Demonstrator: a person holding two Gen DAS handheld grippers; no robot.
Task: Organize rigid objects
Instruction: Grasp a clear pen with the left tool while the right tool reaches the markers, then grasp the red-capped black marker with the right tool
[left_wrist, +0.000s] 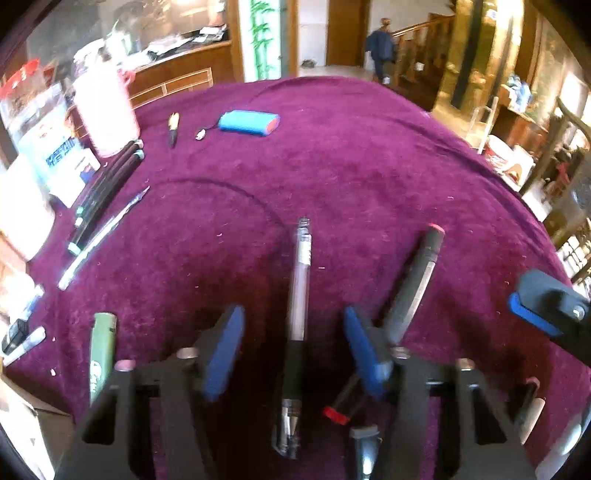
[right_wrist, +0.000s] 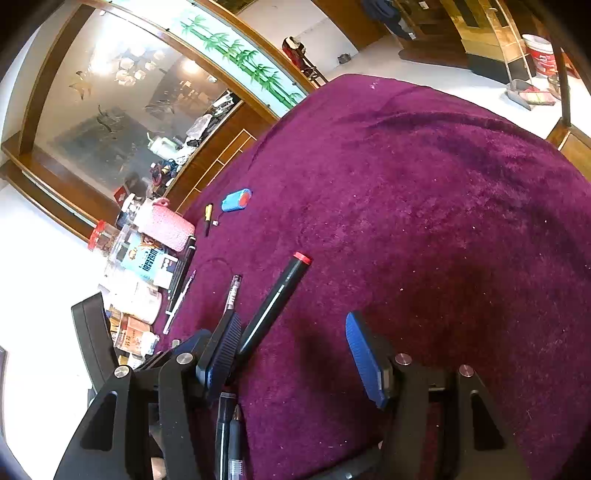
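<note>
A clear pen (left_wrist: 302, 280) with a black grip lies lengthwise on the purple cloth, between the blue pads of my left gripper (left_wrist: 293, 350). Cloth shows on both sides of it, so the pads do not touch it and the gripper is open. A black marker with a red cap (left_wrist: 417, 280) lies just right of the right finger. In the right wrist view my right gripper (right_wrist: 293, 354) is open, low over the cloth. The same marker (right_wrist: 275, 302) slants up from just inside its left pad, and the clear pen (right_wrist: 233, 290) shows beyond that pad.
At the left lie a row of black pens (left_wrist: 107, 192), a silver pen (left_wrist: 103, 232) and a green tube (left_wrist: 101, 350). A blue battery pack (left_wrist: 249, 122) and a small yellow-black knife (left_wrist: 173, 127) lie farther off. Jars and boxes (right_wrist: 147, 258) crowd the table's left edge.
</note>
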